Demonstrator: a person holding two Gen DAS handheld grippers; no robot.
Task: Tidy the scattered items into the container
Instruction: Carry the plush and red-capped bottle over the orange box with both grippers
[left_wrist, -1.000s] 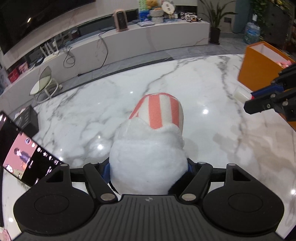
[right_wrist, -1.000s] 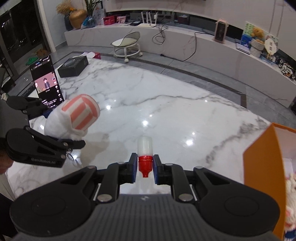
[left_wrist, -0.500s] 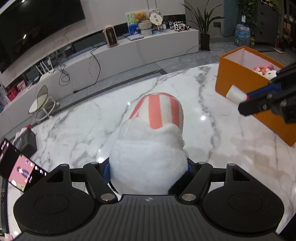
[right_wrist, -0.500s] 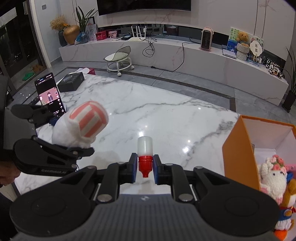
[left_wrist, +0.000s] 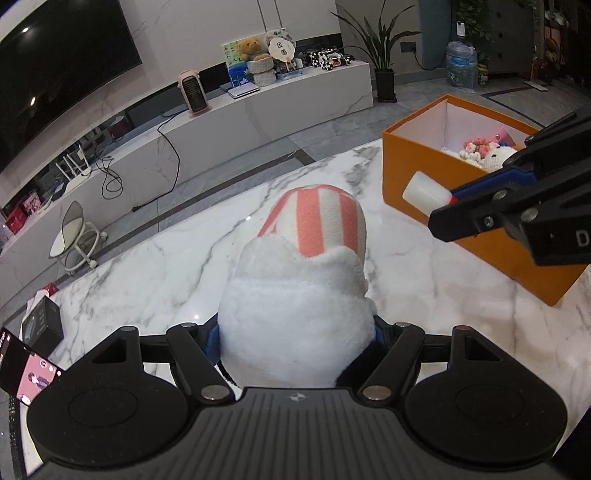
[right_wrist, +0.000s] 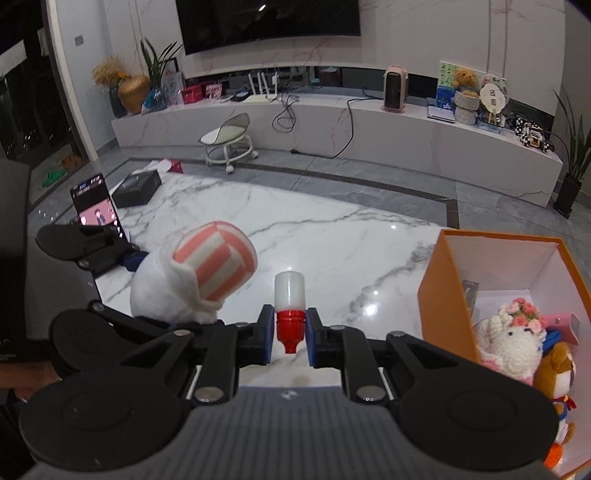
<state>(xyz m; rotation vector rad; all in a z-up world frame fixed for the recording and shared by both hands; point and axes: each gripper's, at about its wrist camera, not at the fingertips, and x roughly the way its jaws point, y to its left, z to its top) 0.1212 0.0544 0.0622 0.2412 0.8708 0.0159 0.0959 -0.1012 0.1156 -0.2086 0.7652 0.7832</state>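
My left gripper (left_wrist: 295, 332) is shut on a white plush toy with a pink-striped end (left_wrist: 306, 266) and holds it above the marble table (left_wrist: 184, 280). It also shows in the right wrist view (right_wrist: 199, 280). My right gripper (right_wrist: 290, 328) is shut on a small white bottle with a red cap (right_wrist: 290, 310), which also shows in the left wrist view (left_wrist: 424, 192). The orange box (right_wrist: 447, 295) stands at the right with plush toys (right_wrist: 513, 339) inside; it also shows in the left wrist view (left_wrist: 417, 170). Both grippers are level with each other, left of the box.
A phone with a lit screen (right_wrist: 98, 214) stands at the table's left edge, next to a black box (right_wrist: 136, 184). A long white bench (right_wrist: 369, 133) and a small stool (right_wrist: 229, 140) lie beyond the table.
Both grippers have risen and swung right toward the orange box with their items still held. The box's inside has come into view.
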